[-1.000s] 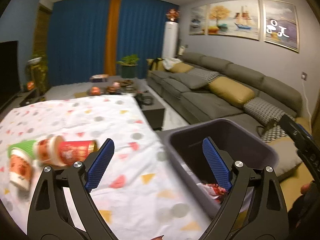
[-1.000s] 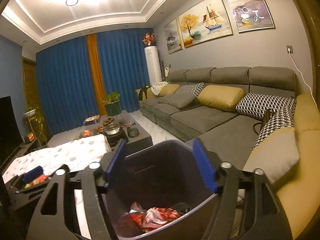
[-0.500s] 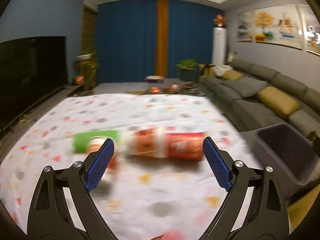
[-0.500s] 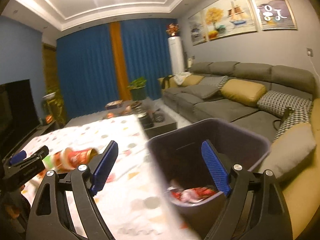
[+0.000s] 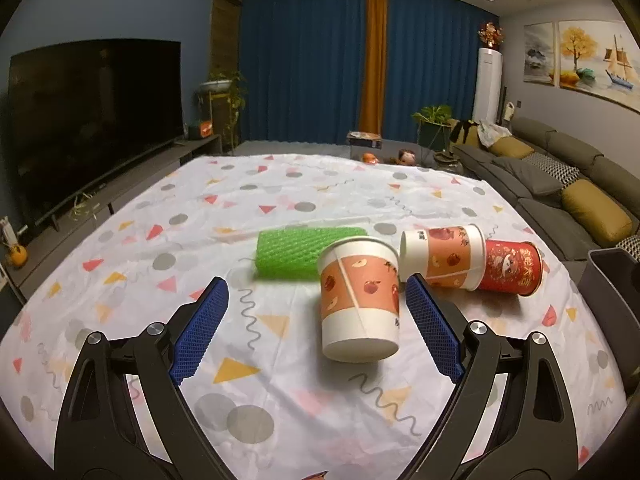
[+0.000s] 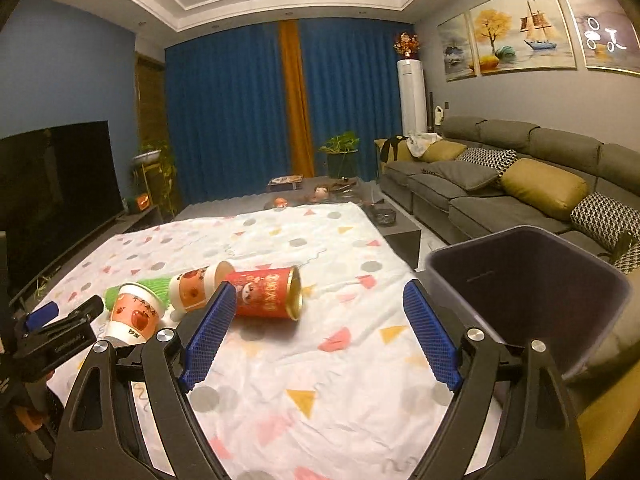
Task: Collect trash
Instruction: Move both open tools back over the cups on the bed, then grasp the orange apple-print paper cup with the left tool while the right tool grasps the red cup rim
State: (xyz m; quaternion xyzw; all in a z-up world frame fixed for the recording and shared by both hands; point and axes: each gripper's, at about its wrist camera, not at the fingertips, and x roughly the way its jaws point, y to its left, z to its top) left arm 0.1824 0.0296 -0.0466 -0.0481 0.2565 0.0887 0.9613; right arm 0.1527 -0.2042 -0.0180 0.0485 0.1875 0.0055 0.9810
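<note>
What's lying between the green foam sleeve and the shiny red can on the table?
Two apple-print paper cups: one nearer, one touching the red can; green foam sleeve behind, in the left wrist view.

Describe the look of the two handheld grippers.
Both the left gripper and the right gripper match: glossy black plastic frames with triangular cut-outs, silver round bolts at the pivots, and two fingers faced with blue ribbed pads. No cables or sleeves show.
</note>
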